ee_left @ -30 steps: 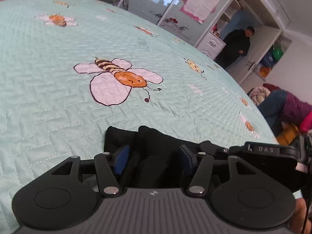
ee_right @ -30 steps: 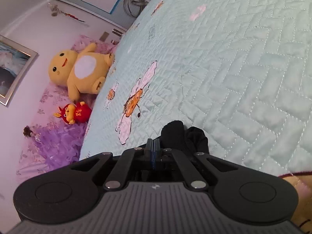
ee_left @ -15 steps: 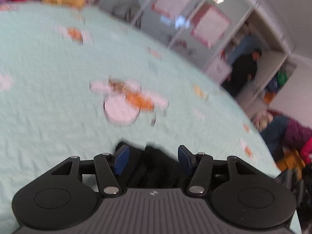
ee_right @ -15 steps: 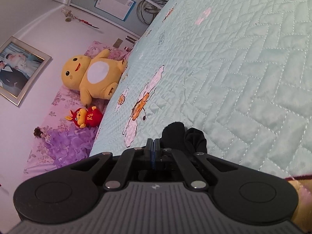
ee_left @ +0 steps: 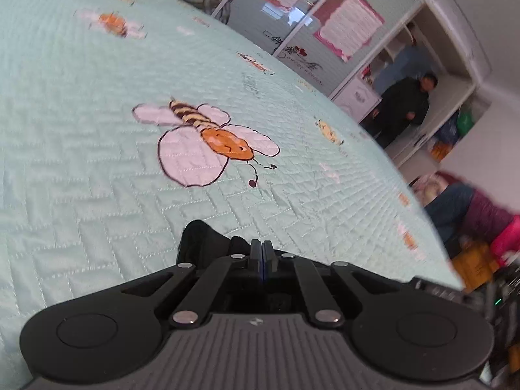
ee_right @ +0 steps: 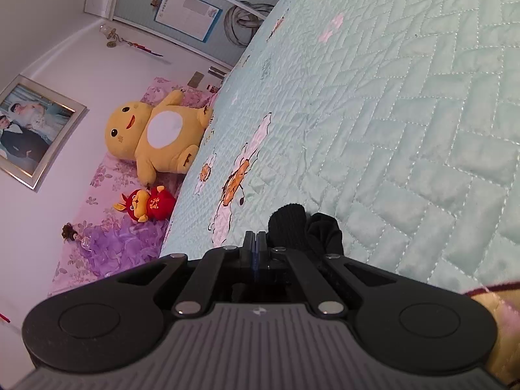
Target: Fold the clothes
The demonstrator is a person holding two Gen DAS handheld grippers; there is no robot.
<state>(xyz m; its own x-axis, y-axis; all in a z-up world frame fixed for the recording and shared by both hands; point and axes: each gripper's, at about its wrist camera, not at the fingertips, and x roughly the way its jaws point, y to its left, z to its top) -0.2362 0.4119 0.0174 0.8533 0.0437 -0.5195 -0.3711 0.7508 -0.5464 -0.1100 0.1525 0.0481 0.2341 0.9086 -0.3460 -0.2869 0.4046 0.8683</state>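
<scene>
A black garment [ee_left: 201,240] lies bunched on the mint quilted bedspread [ee_left: 97,130], right at my left gripper [ee_left: 262,247]. Its jaws are closing: the blue pads meet with a fold of the black cloth pinched at them and more of it bulging out to the left. In the right wrist view, my right gripper [ee_right: 255,239] is shut, and the black garment [ee_right: 321,230] pokes out just right of its pads, held there above the bedspread [ee_right: 406,130]. Most of the garment is hidden under both gripper bodies.
A bee print [ee_left: 208,143] marks the quilt ahead of the left gripper. A yellow plush toy [ee_right: 156,136] and a red one [ee_right: 146,204] sit by the bed's head. A person [ee_left: 403,110] stands at the open wardrobe; piled clothes [ee_left: 471,208] lie past the bed's right edge.
The left jaws, open around the black cloth before, have come together on it. The right gripper stays shut on the cloth, its view rolled slightly.
</scene>
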